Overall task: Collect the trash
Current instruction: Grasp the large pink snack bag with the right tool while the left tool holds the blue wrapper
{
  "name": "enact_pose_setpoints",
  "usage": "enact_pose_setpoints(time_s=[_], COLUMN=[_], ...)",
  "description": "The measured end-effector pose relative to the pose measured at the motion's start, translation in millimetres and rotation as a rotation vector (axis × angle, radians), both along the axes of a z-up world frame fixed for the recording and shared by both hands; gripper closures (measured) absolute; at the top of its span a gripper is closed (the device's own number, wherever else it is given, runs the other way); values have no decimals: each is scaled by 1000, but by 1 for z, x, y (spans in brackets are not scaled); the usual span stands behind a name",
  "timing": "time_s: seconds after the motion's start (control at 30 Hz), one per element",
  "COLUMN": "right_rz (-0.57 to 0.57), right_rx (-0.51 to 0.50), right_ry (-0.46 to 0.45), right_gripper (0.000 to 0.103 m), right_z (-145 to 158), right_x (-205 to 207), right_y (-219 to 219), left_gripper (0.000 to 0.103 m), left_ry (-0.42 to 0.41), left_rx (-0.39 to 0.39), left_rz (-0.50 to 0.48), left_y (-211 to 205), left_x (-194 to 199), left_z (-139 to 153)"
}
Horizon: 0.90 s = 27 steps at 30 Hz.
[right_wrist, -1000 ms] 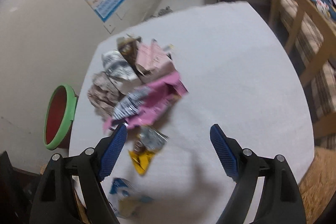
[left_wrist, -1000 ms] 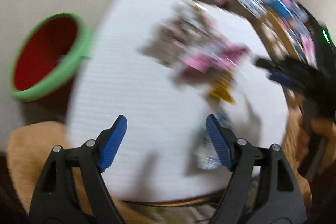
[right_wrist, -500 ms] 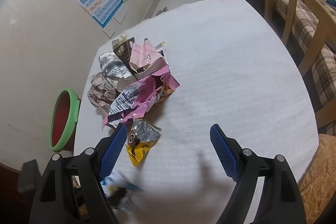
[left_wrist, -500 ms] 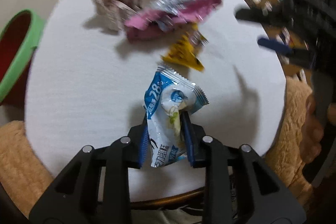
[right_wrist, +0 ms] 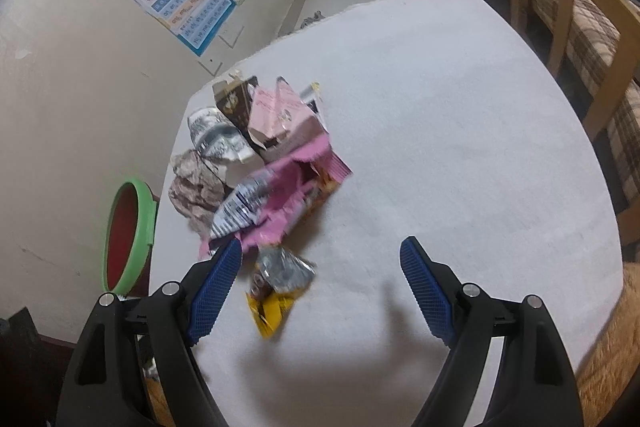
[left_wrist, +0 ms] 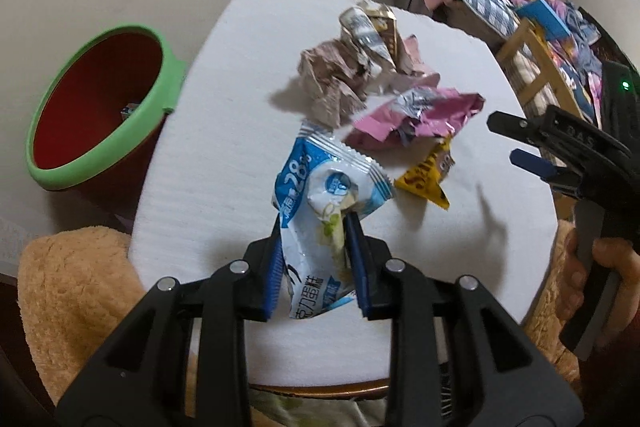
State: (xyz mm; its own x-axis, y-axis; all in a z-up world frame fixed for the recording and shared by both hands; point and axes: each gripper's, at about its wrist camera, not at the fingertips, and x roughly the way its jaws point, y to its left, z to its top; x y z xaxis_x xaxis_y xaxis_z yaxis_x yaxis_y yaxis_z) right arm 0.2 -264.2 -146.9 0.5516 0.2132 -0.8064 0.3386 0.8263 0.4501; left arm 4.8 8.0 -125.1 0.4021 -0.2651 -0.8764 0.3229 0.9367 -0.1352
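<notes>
Through the left wrist camera, my left gripper (left_wrist: 314, 259) now has its fingers clamped on the blue-and-white wrapper (left_wrist: 324, 211), which a second ago lay loose on the worktop (left_wrist: 224, 163) and now hangs lifted above it, so I judge the next move is a swing left to the green-rimmed bin (left_wrist: 100, 107). Through the right wrist camera, my right gripper (right_wrist: 320, 287) holds its fingers wide apart over the yellow wrapper (right_wrist: 276, 287), just below the pink wrapper pile (right_wrist: 272, 179), much as before and likely next to be picked.
</notes>
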Motion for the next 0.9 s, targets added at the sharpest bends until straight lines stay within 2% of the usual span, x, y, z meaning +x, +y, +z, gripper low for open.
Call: enact_pose_setpoints(time_s=[0.23,0.37,0.53,0.6,0.63,0.77,0.9], right_rz=[-2,-30,-10,-2,6,14,12], right_rx=[39,80,58,49,48,61,69], right_ry=[8,56,74,76,80,38,-13], right_gripper=[21,21,22,38,51,59,62], right_z=[-10,-25,-34,-36,-36,-28,-12], right_x=[40,59,75,78,79,70,55], right_y=[3,4,16,18,19,14,12], left_gripper=[75,75,75,75,75,75,75], left_ry=[-2,2,4,5,4,3,9], left_rx=[-9,-10,-12,-13,-13,-17,-17], left_rz=[13,22,39,46,48,67,82], left_y=[4,9,16,18,18,23,25], left_x=[0,-2,-2,-1,-1,3,10], left_z=[0,0,1,1,2,2,0])
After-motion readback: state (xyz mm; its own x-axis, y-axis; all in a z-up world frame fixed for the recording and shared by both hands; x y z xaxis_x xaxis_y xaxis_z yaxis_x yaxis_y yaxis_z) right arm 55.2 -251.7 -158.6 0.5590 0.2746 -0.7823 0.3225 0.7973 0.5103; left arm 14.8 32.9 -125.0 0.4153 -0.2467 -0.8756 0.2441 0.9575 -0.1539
